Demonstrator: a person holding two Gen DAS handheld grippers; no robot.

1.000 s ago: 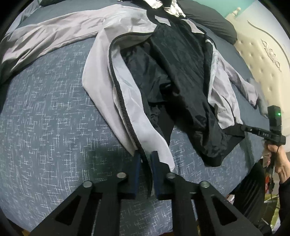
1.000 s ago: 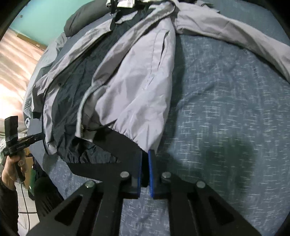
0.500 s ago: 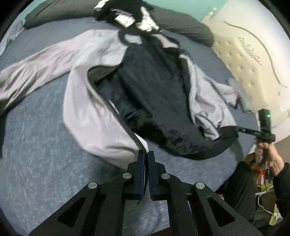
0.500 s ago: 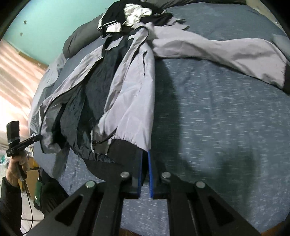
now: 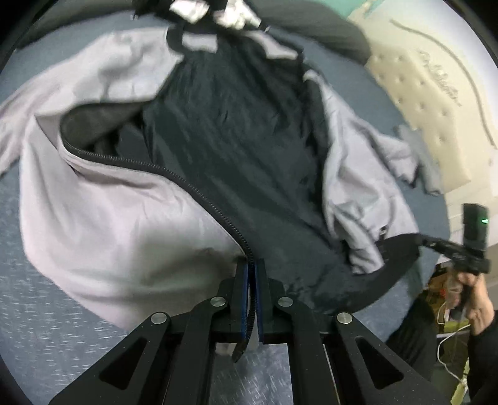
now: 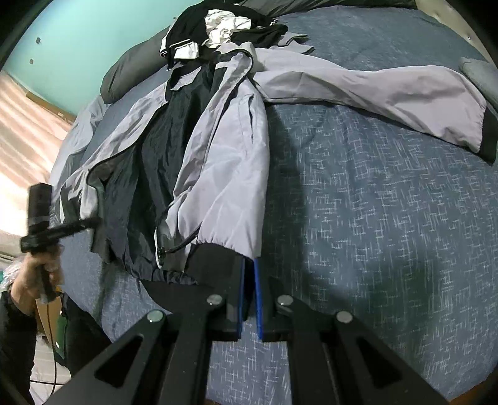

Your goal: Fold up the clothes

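Observation:
A light grey jacket (image 5: 102, 224) with black lining (image 5: 242, 149) lies spread open on a blue bed (image 5: 37, 314). My left gripper (image 5: 252, 264) is shut on the jacket's bottom corner at the black zipper (image 5: 199, 190). In the right wrist view the same jacket (image 6: 230, 174) hangs from my right gripper (image 6: 248, 263), which is shut on the black hem band (image 6: 211, 261) at the other front corner. One sleeve (image 6: 389, 93) stretches out to the right over the bed (image 6: 389, 218).
A pile of black and white clothes (image 6: 218, 28) and a dark pillow (image 6: 130, 74) lie at the far end of the bed. A padded cream headboard (image 5: 435, 102) stands to the right. A hand (image 5: 473, 299) holds the other gripper at the bed's edge.
My left gripper has shut on the zipper corner and lifted it, pulling the grey front panel up and over. The right gripper has raised its hem corner higher above the bed.

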